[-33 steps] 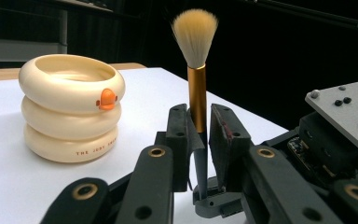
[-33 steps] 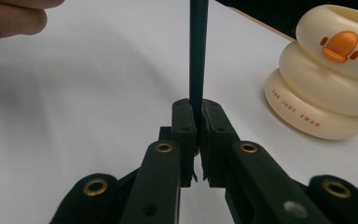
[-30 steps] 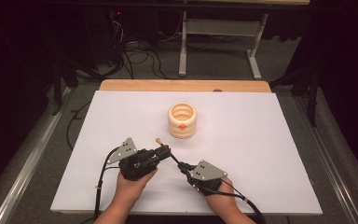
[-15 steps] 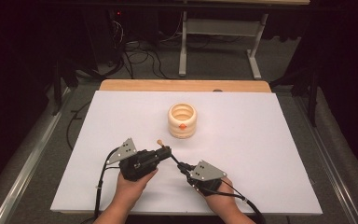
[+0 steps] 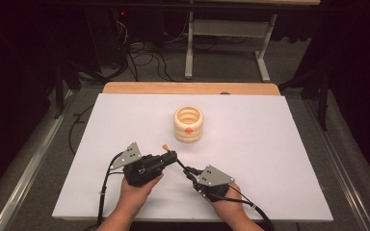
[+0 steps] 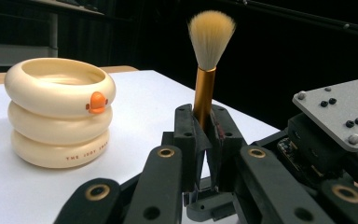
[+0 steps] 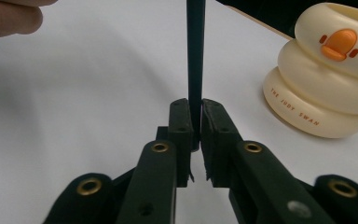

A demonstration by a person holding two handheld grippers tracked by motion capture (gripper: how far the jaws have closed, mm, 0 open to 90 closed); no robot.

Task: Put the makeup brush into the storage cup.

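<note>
A makeup brush (image 5: 169,151) with tan bristles, a gold ferrule and a thin black handle is held above the white table (image 5: 270,144) between both grippers. My left gripper (image 5: 173,155) is shut on it at the gold ferrule (image 6: 204,93), and the bristles (image 6: 211,37) stick out past the jaws. My right gripper (image 5: 189,171) is shut on the black handle (image 7: 195,46) near its end. A cream three-ringed cup (image 5: 188,124) with an orange duck bill stands further back at the table's middle. It appears to the left in the left gripper view (image 6: 59,112) and to the right in the right gripper view (image 7: 326,70).
A wooden strip (image 5: 188,88) runs along the table's far edge. Beyond it are floor cables (image 5: 144,62) and a metal desk frame (image 5: 226,29). The right gripper's grey plate (image 6: 335,109) sits close beside the left gripper. A hand (image 7: 9,16) shows at the upper left.
</note>
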